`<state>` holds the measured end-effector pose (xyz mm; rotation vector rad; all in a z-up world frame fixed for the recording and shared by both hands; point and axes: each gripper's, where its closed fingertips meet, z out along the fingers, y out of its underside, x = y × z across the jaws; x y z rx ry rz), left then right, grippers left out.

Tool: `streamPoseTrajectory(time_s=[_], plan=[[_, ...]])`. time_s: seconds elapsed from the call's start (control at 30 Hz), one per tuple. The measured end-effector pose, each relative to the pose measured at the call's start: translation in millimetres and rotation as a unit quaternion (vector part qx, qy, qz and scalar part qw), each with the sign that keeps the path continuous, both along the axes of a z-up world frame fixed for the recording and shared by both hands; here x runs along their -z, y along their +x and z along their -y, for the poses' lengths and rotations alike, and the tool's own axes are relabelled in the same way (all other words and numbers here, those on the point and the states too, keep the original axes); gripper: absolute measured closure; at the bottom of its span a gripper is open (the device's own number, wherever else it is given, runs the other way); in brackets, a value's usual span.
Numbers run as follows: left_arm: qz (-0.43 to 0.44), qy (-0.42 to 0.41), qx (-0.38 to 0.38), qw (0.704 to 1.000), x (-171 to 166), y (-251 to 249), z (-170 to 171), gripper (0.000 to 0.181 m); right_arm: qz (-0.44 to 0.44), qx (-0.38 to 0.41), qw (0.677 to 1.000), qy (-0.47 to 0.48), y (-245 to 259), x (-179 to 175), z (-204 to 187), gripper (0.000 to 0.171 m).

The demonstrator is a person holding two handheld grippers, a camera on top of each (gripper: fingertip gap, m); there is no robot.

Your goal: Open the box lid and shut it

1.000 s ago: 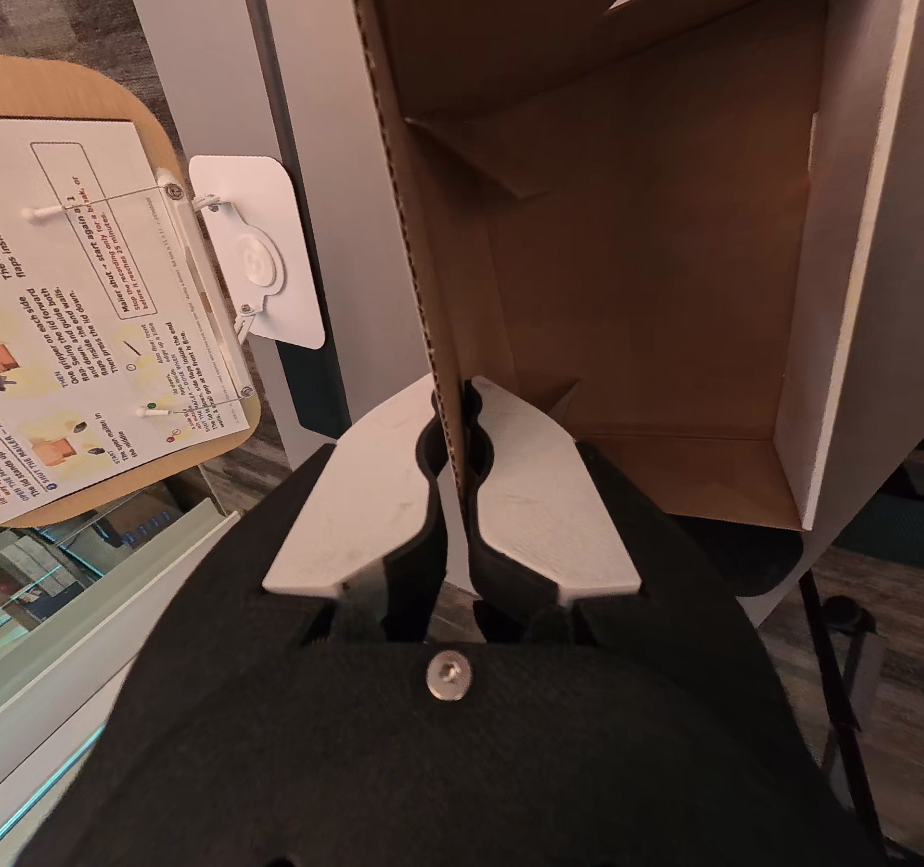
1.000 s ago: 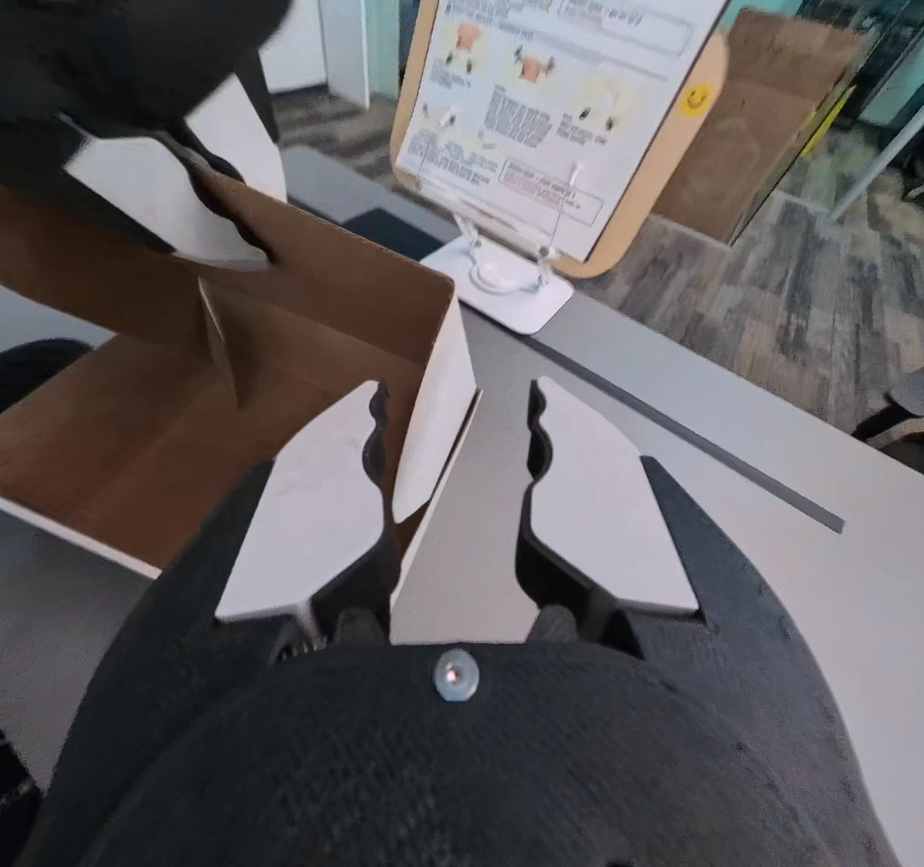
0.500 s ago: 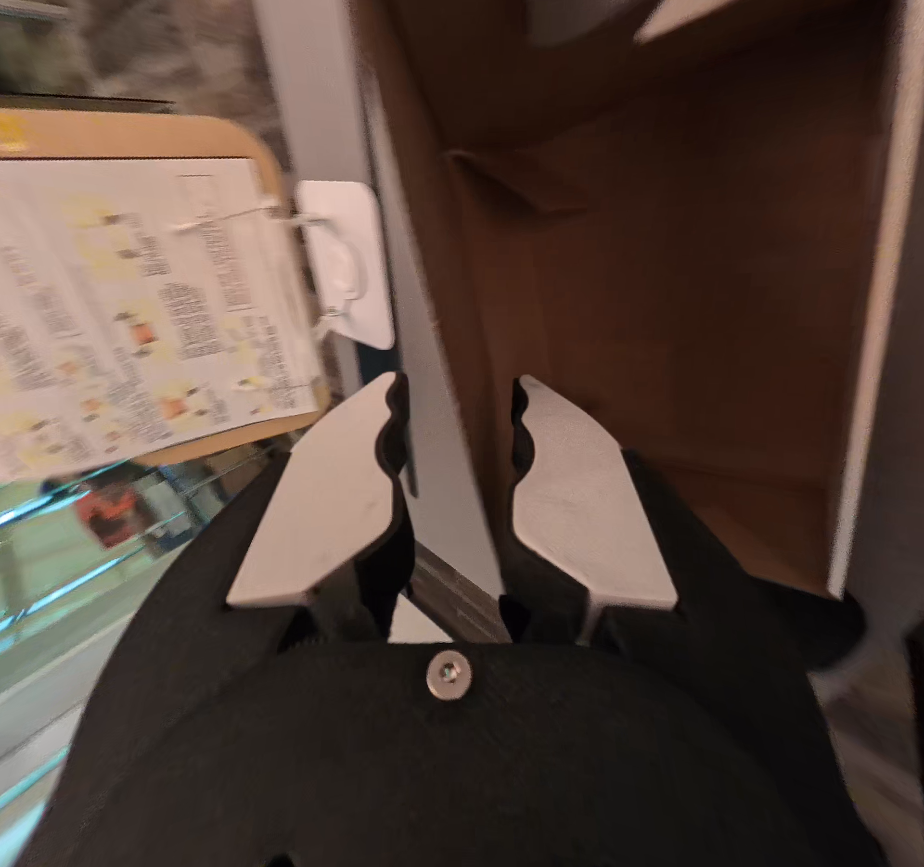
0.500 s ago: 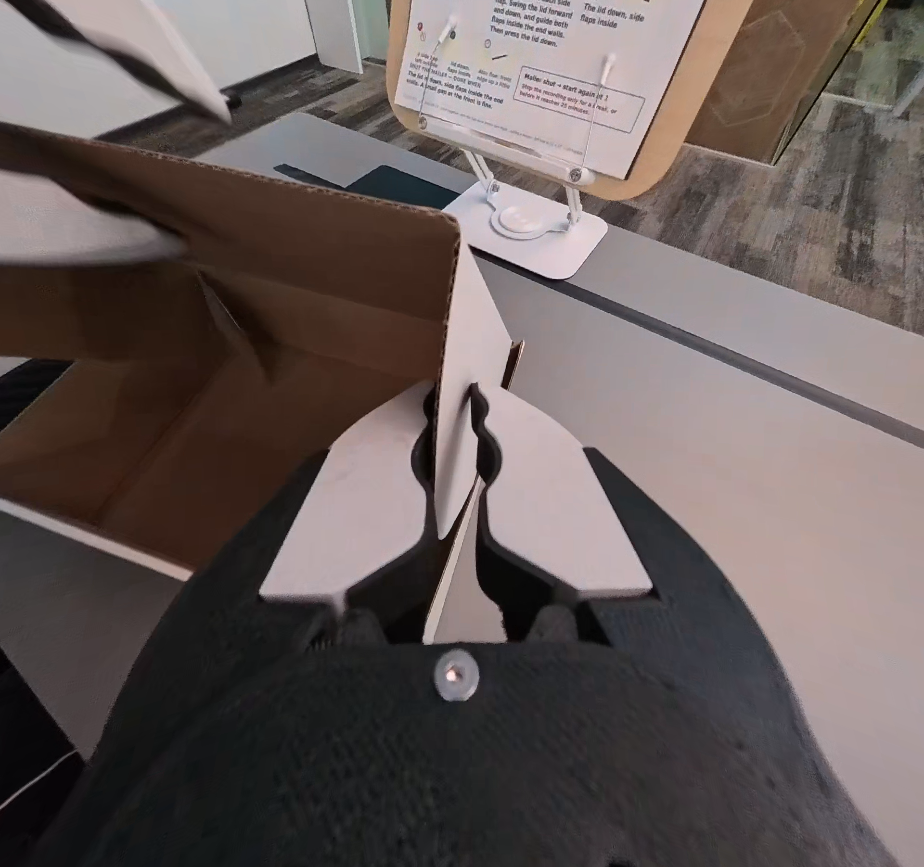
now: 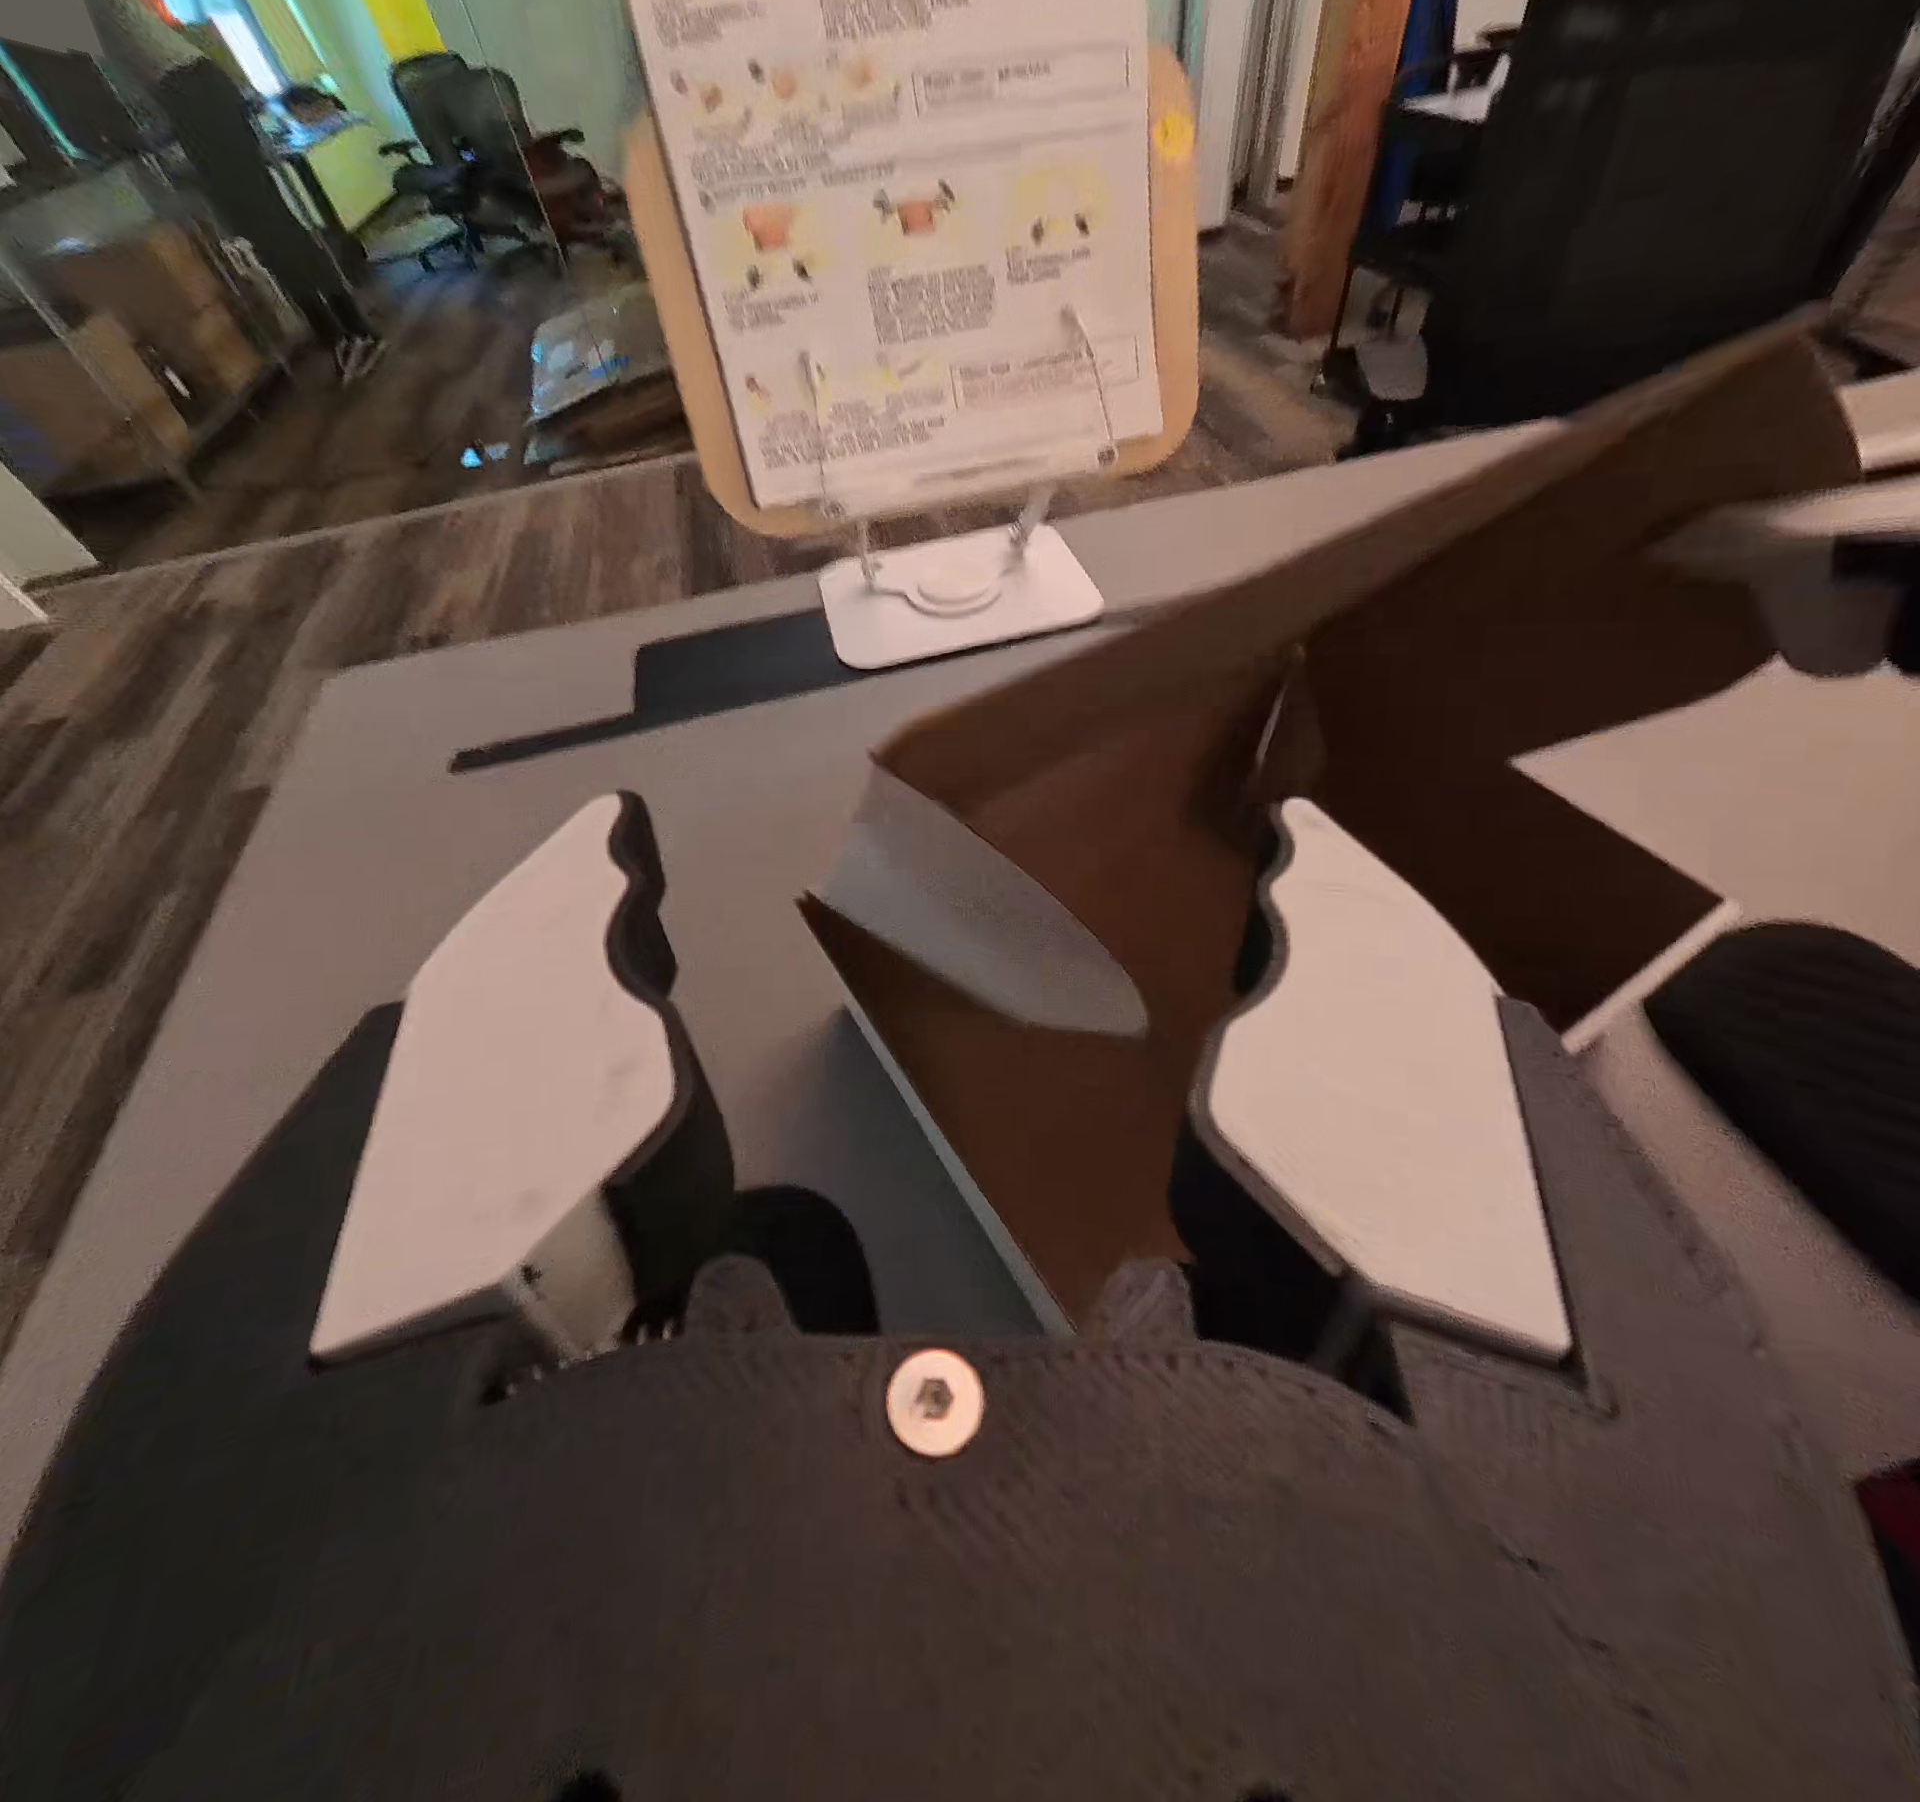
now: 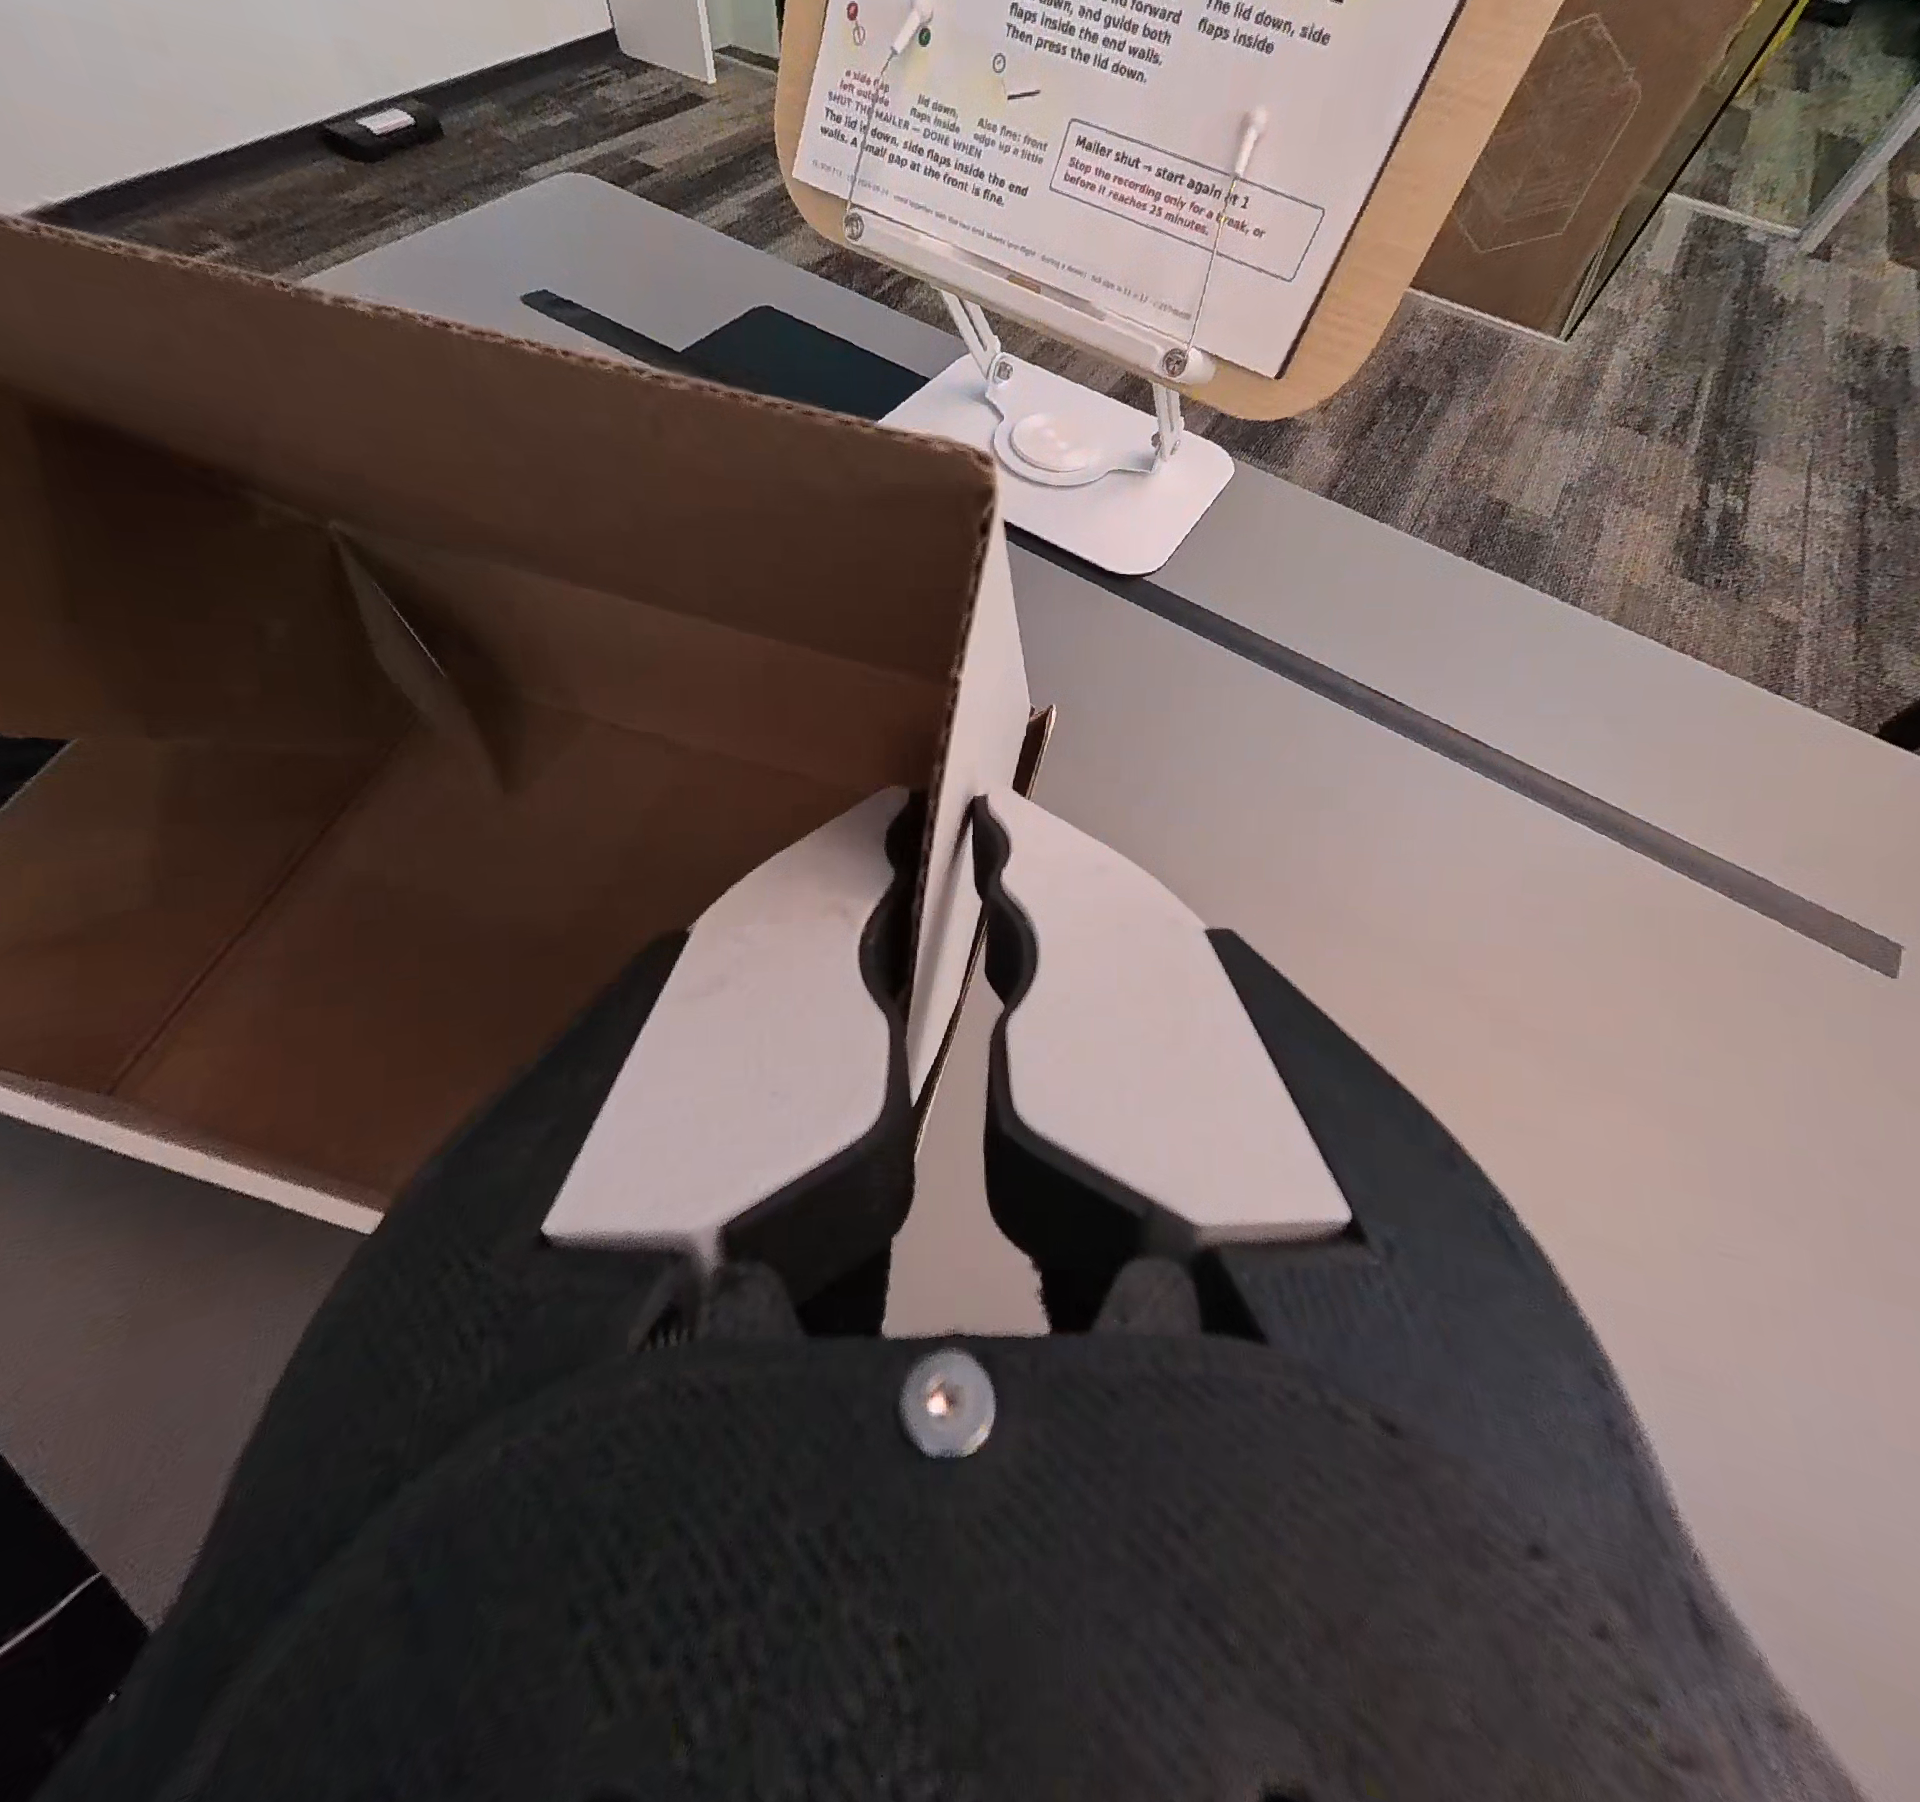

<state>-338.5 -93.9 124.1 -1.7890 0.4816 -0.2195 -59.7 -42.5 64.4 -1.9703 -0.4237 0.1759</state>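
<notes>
The cardboard box (image 6: 312, 942), brown inside and white outside, sits open on the grey table (image 6: 1507, 973) with its lid (image 6: 520, 505) standing up. My right gripper (image 6: 942, 807) is shut on the lid's white right side flap (image 6: 987, 692). My left gripper (image 5: 956, 812) is open wide, and the lid's white left side flap (image 5: 966, 911) lies between its jaws without being pinched. The lid (image 5: 1455, 589) rises to the right there. The right gripper (image 5: 1808, 568) shows blurred at the far right of the left wrist view.
An instruction board (image 6: 1122, 90) on a white stand (image 6: 1081, 474) stands at the table's back edge; it also shows in the left wrist view (image 5: 914, 194). A dark strip (image 5: 727, 682) lies on the table beside it. Office chairs (image 5: 1662, 142) and cardboard boxes (image 6: 1621, 90) stand beyond.
My left gripper let go of the cardboard wall, opened wide and swung round to face the board. My right gripper closed on the right side flap and holds it.
</notes>
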Motion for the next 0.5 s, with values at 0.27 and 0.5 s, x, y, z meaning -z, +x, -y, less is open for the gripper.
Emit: streamPoseTrajectory(time_s=[0.27,0.5], plan=[[-0.129,-0.034,-0.093,0.987,70,1,-35,0.095,0.011,-0.001,1.000,-0.012,2,-2,3,0.164],[-0.156,-0.042,-0.066,0.985,80,-7,-43,0.170,-0.004,0.010,1.000,-0.020,10,-4,19,0.160]])
